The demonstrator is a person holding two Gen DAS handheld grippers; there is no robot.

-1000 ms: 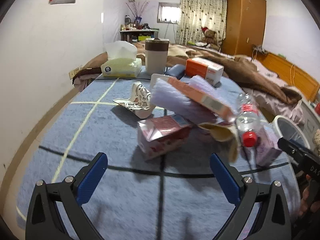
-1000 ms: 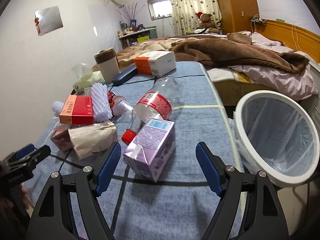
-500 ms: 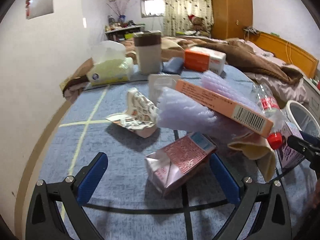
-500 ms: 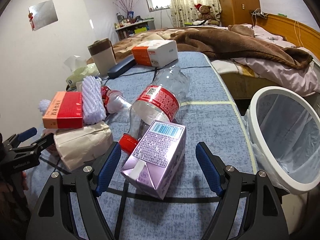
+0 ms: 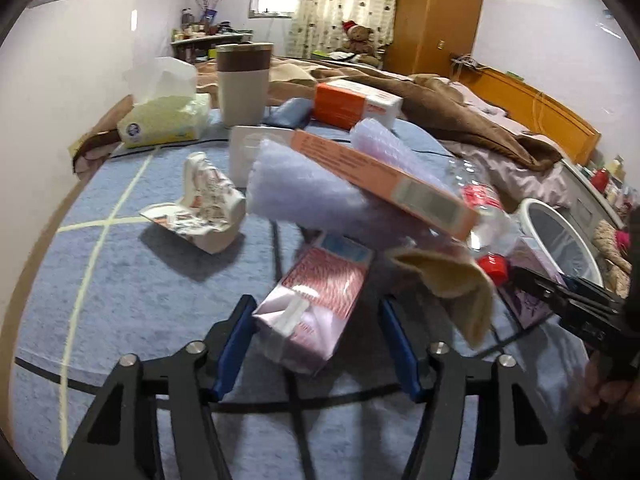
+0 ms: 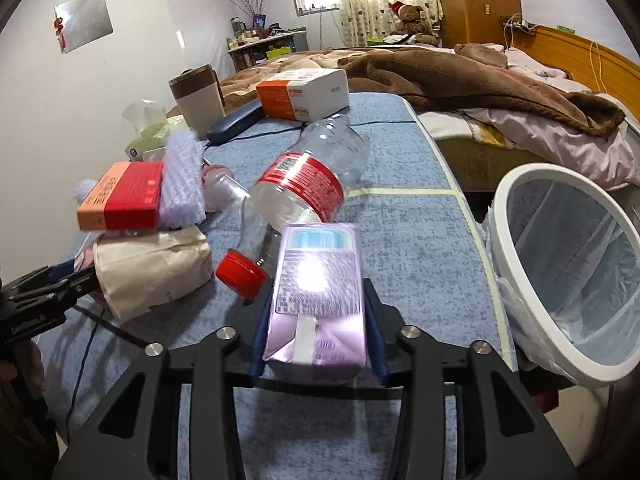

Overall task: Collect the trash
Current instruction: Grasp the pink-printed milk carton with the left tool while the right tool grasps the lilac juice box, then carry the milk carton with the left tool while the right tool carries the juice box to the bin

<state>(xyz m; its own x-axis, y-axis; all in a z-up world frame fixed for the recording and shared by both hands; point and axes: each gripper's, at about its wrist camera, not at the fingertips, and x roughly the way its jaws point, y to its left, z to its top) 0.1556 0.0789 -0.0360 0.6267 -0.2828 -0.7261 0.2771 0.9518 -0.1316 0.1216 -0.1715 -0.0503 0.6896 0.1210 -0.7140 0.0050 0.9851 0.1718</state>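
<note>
Trash covers the table [image 6: 420, 240] and, as far as the pictures show, none of it is yet in the bin [image 6: 568, 364], whose liner looks empty; I judge the collecting to be at its very start. The right gripper [image 6: 316, 344] comes in low and nearly level over the table, and its fingers [image 6: 376, 344] are closed in against both sides of the purple carton [image 6: 316, 292], which lies lengthwise between them and appears gripped. The bin stands off the table edge, to the right of these fingers. Just beyond the carton's far end lies a plastic bottle [image 6: 308, 184] with a red cap. The left gripper [image 5: 320, 344] is likewise low and level; its fingers [image 5: 236, 340] are partly open and straddle the near end of the pink carton [image 5: 320, 300], the left one close to or touching it, the right one still apart. Beyond these fingers sit a paper bag [image 5: 452, 280], an orange box [image 5: 380, 176] on white foam netting [image 5: 308, 196], and a crumpled wrapper [image 5: 200, 204] ahead to the left, all still to be picked up.
</note>
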